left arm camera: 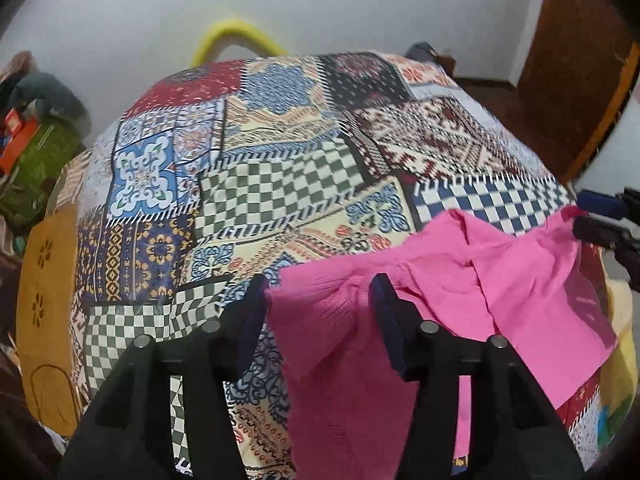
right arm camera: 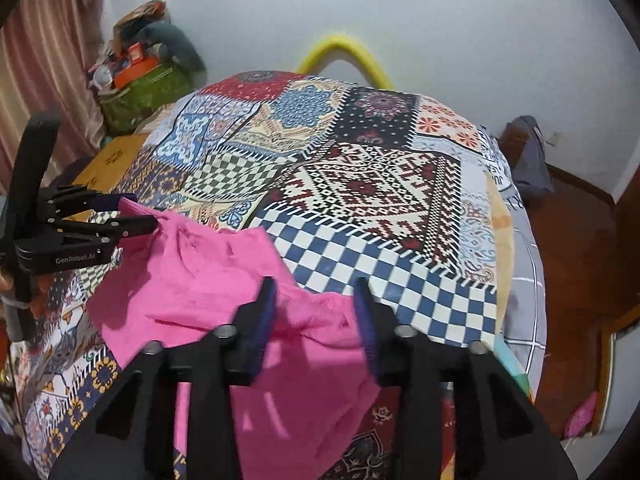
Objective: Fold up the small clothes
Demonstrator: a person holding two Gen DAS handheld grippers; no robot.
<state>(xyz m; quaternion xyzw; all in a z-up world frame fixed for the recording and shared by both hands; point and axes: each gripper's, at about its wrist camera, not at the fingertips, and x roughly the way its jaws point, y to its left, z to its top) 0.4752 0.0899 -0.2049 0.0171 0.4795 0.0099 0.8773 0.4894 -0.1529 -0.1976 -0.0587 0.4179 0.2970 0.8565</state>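
A pink ribbed garment [left arm camera: 460,280] lies rumpled on a patchwork bedspread [left arm camera: 280,168]. My left gripper [left arm camera: 320,292] stands open, its fingers either side of the garment's near-left corner, with cloth between them. In the right wrist view the same garment [right arm camera: 208,272] spreads from left to centre. My right gripper [right arm camera: 316,300] is open with a bunched fold of pink cloth between its fingers. The left gripper also shows at the left of the right wrist view [right arm camera: 132,216], at the garment's far corner. The right gripper shows at the right edge of the left wrist view [left arm camera: 588,216].
The bedspread [right arm camera: 360,184] covers a bed. A yellow curved bar [right arm camera: 344,52] rises behind its far edge against a white wall. A green bag with clutter [right arm camera: 140,88] sits at the back left. A wooden floor [right arm camera: 580,240] lies to the right.
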